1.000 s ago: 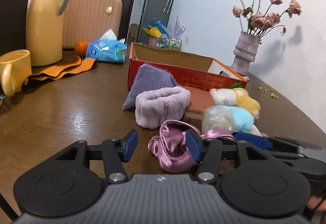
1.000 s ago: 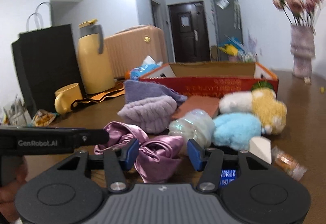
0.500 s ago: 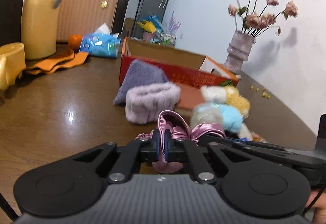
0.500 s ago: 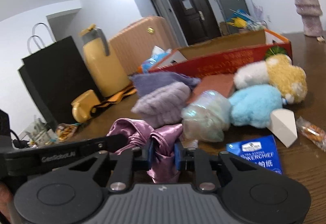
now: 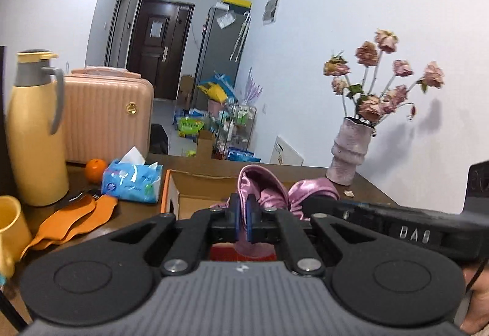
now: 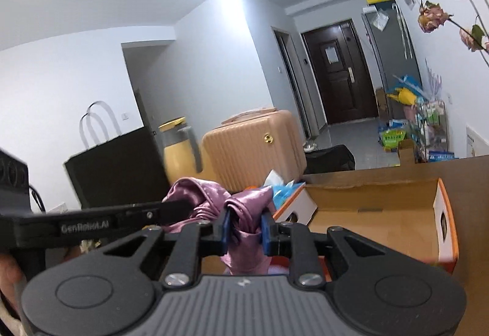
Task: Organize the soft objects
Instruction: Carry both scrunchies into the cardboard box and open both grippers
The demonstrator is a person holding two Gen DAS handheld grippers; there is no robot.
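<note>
Brown wood, the table (image 5: 134, 210) runs wide left of the cardboard box (image 6: 376, 213), and the box is the landmark here. Its open top shows bare cardboard floor out to the orange-edged right wall. Left of the box stand a peach suitcase (image 5: 107, 119) and a yellow thermos jug (image 5: 33, 134); a blue tissue pack (image 5: 131, 180) lies just beside its left wall. Right of it stands a pink vase (image 5: 350, 152). Held above the box's near edge is the pink satin scrunchie (image 5: 269, 189), with the left gripper (image 5: 243, 221) pinched tight on one fold and the right gripper (image 6: 244, 229) clamped on another.
</note>
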